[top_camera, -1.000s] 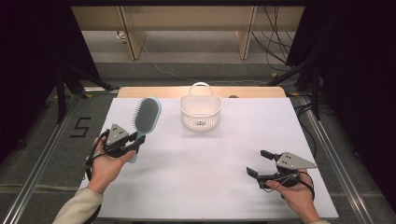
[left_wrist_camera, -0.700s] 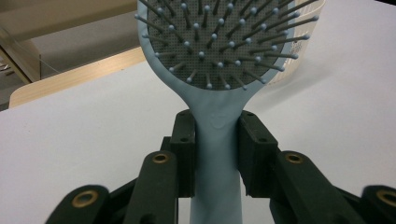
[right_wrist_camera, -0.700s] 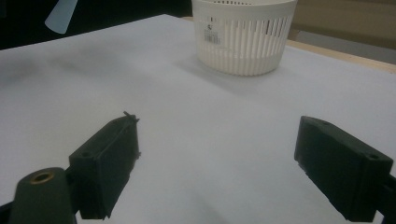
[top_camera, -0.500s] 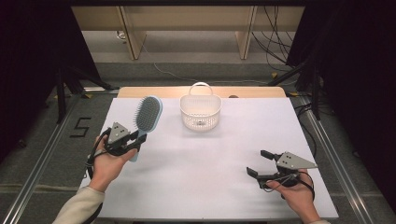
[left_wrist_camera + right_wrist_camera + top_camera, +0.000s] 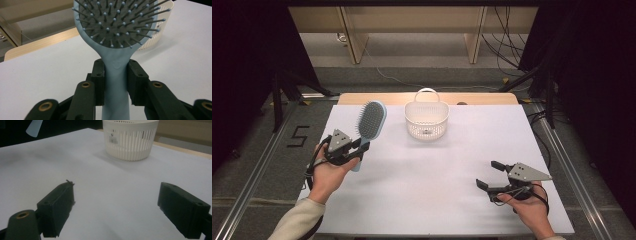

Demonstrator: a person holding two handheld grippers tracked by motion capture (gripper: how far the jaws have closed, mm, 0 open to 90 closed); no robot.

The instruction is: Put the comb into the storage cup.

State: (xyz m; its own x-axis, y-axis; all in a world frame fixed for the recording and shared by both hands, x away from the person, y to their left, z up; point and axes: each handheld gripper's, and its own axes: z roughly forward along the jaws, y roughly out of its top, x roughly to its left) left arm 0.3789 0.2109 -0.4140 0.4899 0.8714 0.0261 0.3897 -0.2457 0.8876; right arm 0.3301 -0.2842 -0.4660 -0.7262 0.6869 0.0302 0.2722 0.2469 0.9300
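Observation:
A light blue hairbrush (image 5: 371, 120) with a grey bristle pad is held up off the white table at the left. My left gripper (image 5: 363, 146) is shut on its handle; in the left gripper view both pads press the handle (image 5: 116, 75) just below the brush head (image 5: 117, 22). A white slotted basket (image 5: 427, 119) with a loop handle stands at the back middle of the table, and it also stands ahead in the right gripper view (image 5: 130, 138). My right gripper (image 5: 490, 175) rests low at the front right, open, with nothing between its jaws (image 5: 116, 207).
The white sheet (image 5: 432, 185) covers the table, with a wooden strip (image 5: 482, 98) along the far edge. Dark curtains flank both sides. Metal rails run along the floor at left and right, and a "5" mark (image 5: 298, 136) lies on the floor at left.

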